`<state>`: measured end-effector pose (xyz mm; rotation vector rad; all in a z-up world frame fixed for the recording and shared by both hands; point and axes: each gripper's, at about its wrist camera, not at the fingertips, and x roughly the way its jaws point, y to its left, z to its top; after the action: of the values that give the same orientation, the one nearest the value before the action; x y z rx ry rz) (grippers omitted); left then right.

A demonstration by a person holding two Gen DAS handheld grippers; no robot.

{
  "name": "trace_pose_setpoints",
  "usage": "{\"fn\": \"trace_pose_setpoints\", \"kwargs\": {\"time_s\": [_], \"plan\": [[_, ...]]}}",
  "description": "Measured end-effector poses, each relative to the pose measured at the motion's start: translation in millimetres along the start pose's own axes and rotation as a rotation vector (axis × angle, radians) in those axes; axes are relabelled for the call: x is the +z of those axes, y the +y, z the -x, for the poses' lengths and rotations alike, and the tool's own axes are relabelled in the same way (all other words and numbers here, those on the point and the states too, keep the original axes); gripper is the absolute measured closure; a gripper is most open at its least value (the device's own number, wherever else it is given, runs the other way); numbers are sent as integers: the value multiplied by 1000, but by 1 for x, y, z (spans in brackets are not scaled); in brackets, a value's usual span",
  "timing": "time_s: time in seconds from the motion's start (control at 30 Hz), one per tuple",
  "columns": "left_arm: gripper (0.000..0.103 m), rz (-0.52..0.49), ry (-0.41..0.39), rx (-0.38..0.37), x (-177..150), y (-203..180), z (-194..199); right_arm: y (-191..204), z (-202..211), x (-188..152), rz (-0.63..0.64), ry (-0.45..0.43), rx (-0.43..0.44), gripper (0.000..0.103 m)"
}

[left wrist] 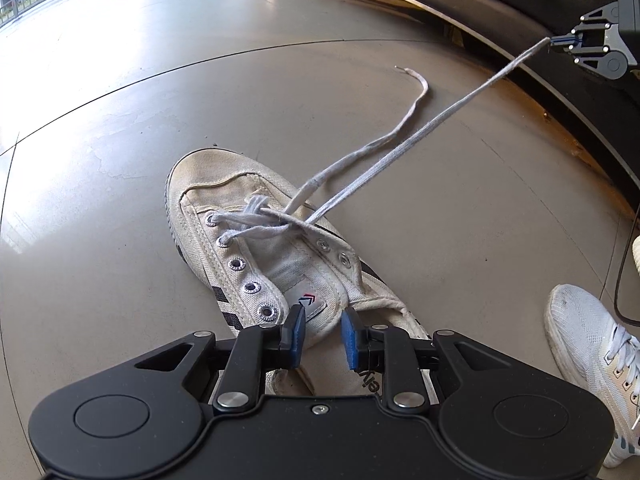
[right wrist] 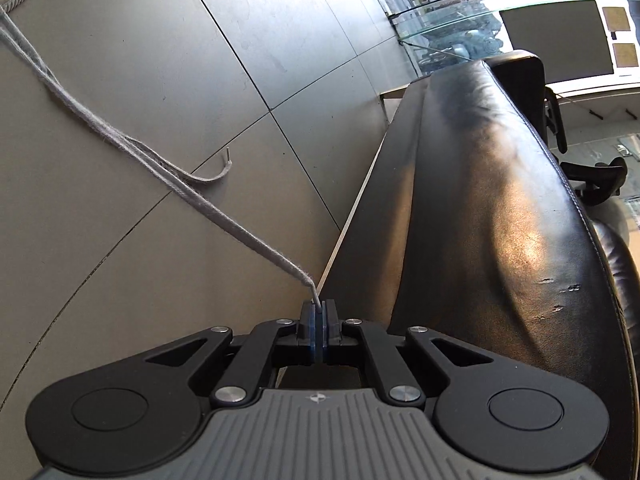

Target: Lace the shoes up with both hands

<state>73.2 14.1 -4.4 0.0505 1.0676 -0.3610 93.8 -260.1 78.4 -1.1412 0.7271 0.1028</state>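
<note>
We've got the right gripper (right wrist: 319, 312) pinching the taut lace (left wrist: 400, 136) far from the shoe (left wrist: 256, 248); left gripper (left wrist: 322, 334) spread, straddling its heel

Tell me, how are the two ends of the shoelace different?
The pulled lace end is stretched straight and lifted off the floor, pinched in the shut right gripper. The loose lace end lies wavy on the floor, and nothing holds it. Both are pale grey and come out of the white shoe. The left gripper is open.
</note>
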Motion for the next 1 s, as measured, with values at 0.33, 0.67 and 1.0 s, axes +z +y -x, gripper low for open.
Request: {"fn": "trace_pose_setpoints", "kwargs": {"time_s": [0.33, 0.67, 1.0], "plan": [[83, -26, -6, -15, 4, -3, 4, -2, -11, -10, -339, 44, 303, 65], [82, -32, 32, -27, 4, -4, -8, -35, -89, 67, -590, -114, 501, 65], [82, -23, 20, -52, 1, 1, -9, -33, -185, 109, -695, 11, 550, 66]]}}
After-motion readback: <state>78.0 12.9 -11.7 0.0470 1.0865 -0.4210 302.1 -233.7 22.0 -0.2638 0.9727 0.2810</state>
